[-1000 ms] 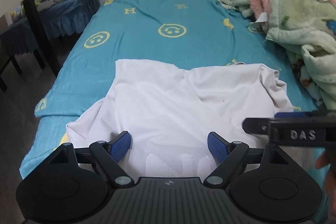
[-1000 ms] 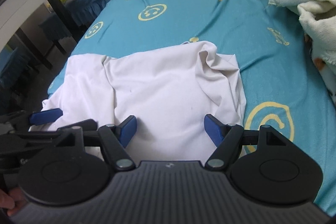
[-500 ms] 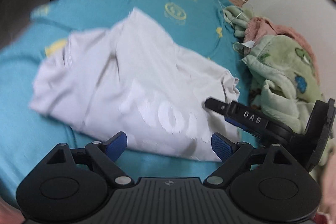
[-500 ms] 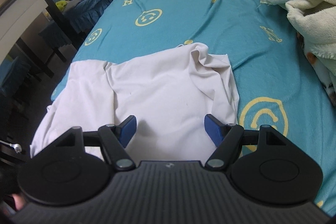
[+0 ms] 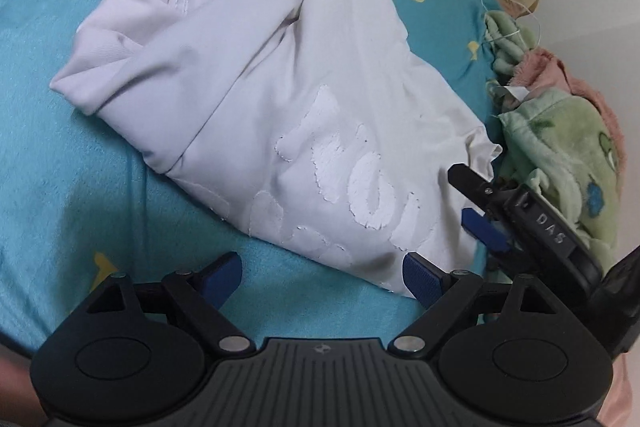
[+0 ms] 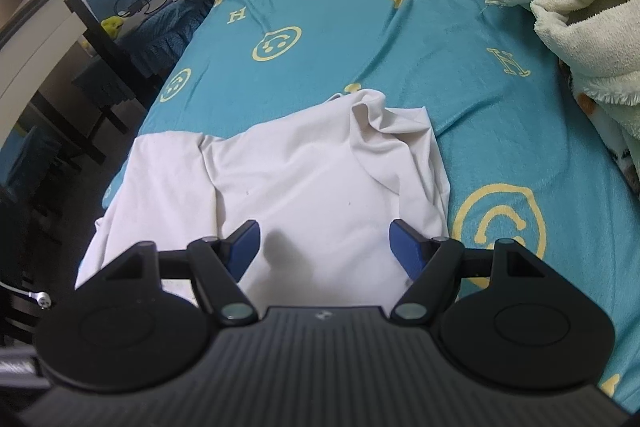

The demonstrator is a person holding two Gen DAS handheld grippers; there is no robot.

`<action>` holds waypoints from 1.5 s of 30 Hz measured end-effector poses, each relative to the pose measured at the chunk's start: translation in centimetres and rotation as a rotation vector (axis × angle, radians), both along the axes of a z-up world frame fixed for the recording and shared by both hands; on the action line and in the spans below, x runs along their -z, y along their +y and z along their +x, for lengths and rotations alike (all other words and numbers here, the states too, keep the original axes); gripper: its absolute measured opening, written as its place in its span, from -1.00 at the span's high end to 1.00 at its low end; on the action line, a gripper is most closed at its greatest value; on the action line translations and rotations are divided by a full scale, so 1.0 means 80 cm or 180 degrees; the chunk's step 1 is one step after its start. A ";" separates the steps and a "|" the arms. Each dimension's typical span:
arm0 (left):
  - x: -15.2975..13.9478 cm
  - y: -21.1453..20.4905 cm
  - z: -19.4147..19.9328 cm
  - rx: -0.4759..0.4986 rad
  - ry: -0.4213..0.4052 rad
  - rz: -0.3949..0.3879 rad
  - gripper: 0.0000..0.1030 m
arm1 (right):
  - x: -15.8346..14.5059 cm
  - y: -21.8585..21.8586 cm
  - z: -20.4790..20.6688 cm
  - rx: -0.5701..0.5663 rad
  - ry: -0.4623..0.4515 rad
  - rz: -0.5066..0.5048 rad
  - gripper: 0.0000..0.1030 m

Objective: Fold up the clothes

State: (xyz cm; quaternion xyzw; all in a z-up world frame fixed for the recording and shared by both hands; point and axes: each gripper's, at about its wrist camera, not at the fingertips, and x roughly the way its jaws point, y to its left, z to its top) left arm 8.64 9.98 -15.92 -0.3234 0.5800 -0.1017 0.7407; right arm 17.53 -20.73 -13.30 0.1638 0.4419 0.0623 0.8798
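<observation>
Left wrist view: left gripper [image 5: 322, 277] spread wide, empty, white shirt [image 5: 280, 115] mid-frame on the teal bedsheet [image 5: 60, 155]. Right wrist view: right gripper [image 6: 324, 245] wide too, empty, shirt [image 6: 304, 183] at lower centre.

the right gripper [image 5: 466, 199] carries a label reading "das" in raised white letters. the teal bedsheet [image 6: 360, 39] is printed with yellow "h" letters between smiley faces.
</observation>
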 end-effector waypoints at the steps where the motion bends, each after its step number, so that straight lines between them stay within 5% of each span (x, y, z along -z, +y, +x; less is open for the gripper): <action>1: 0.001 0.001 0.001 -0.0051 -0.0028 -0.0006 -0.73 | 0.000 0.000 0.001 0.0009 0.0001 0.0007 -0.42; 4: 0.000 0.014 0.003 -0.0360 -0.0158 -0.0059 -0.72 | -0.001 -0.001 0.001 0.0050 0.0003 0.0056 -0.42; 8: 0.007 0.032 0.007 -0.0805 -0.0226 -0.0168 -0.38 | -0.005 -0.008 -0.001 0.0154 0.0007 0.0273 -0.42; 15: -0.008 0.041 0.001 -0.0962 -0.0488 -0.0246 0.34 | -0.008 -0.021 -0.026 0.0194 0.0329 0.1864 -0.47; 21: -0.033 0.038 0.007 -0.1003 -0.0762 -0.0469 0.51 | 0.022 0.014 -0.051 0.0045 0.0914 0.2889 -0.46; 23: -0.036 0.040 0.009 -0.1027 -0.0793 -0.0530 0.52 | 0.045 0.022 -0.056 0.0190 0.1118 0.3142 -0.46; 27: -0.036 0.052 0.004 -0.1071 -0.0745 -0.0596 0.52 | 0.082 -0.001 -0.069 0.1049 0.1254 0.3266 -0.46; 32: -0.030 0.060 -0.001 -0.1095 -0.0664 -0.0625 0.52 | 0.084 -0.045 -0.084 0.1905 0.0881 0.3051 -0.46; 37: -0.012 0.064 0.002 -0.1172 -0.0449 -0.0663 0.44 | 0.079 -0.055 -0.078 0.2056 0.0671 0.2888 -0.43; 40: 0.003 0.072 0.004 -0.1257 -0.0239 -0.0699 0.23 | 0.072 -0.053 -0.076 0.2006 0.0613 0.2761 -0.13; 44: 0.022 0.072 0.012 -0.1249 -0.0044 -0.0688 -0.48 | 0.069 -0.055 -0.072 0.1955 0.0501 0.2701 0.42; 45: 0.026 0.071 0.014 -0.1235 -0.0029 -0.0693 -0.50 | 0.068 -0.056 -0.071 0.1942 0.0471 0.2689 0.50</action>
